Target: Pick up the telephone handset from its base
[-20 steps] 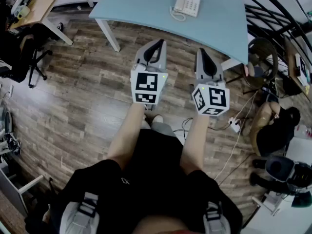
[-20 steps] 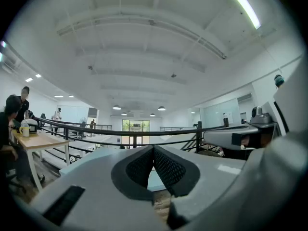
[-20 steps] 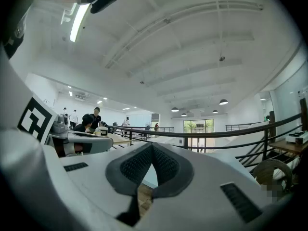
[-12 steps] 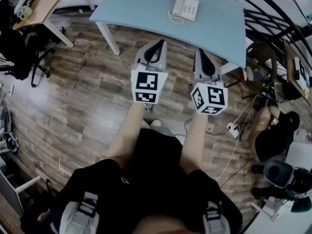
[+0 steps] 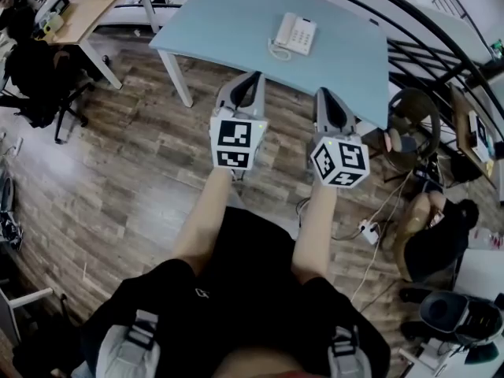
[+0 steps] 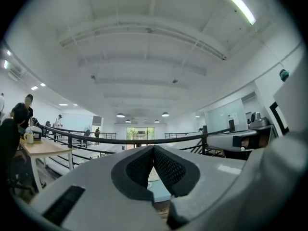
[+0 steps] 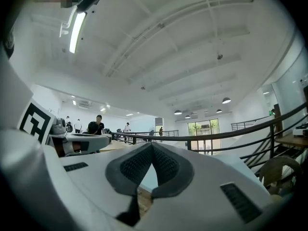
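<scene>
Only the head view shows the telephone [image 5: 296, 34] — on the table [image 5: 228, 22].

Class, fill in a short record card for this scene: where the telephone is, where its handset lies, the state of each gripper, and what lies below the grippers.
telephone: white telephone near the far edge of the light blue table
handset: handset resting on its base, not yet lifted
left gripper: left gripper shut, nothing between its jaws, short of the table's near edge
right gripper: right gripper shut, empty, beside the left one
below grippers: wooden floor
contact with telephone: none
</scene>
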A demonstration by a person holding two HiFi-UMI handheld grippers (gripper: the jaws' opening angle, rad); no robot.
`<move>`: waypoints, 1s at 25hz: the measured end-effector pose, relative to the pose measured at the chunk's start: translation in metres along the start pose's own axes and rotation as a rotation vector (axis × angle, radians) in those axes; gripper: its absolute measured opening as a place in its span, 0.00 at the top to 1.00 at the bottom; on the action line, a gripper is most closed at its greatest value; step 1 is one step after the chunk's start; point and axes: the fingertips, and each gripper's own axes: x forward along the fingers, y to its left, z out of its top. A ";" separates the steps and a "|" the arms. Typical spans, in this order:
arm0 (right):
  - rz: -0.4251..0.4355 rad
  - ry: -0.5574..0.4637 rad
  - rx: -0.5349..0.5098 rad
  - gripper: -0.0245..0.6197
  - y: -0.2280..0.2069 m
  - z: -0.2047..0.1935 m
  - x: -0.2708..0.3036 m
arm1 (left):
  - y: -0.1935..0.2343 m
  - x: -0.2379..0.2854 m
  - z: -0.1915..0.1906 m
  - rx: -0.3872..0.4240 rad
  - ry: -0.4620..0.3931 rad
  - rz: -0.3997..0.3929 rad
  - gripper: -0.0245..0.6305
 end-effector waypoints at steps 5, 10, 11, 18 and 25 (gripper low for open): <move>0.033 -0.029 0.018 0.97 -0.006 0.012 0.006 | -0.005 0.015 0.007 0.023 -0.020 -0.010 0.96; 0.028 -0.063 -0.003 0.97 -0.017 0.009 0.018 | 0.000 0.036 -0.016 0.021 0.003 -0.004 0.96; 0.025 -0.064 0.001 0.97 -0.021 0.006 0.024 | 0.004 0.043 -0.018 0.020 0.001 -0.004 0.96; 0.006 -0.049 0.014 0.97 -0.052 -0.019 0.083 | 0.031 0.101 -0.034 0.009 0.000 -0.001 0.96; -0.033 -0.072 0.052 0.97 -0.080 -0.032 0.173 | 0.082 0.175 -0.053 -0.020 0.049 0.002 0.96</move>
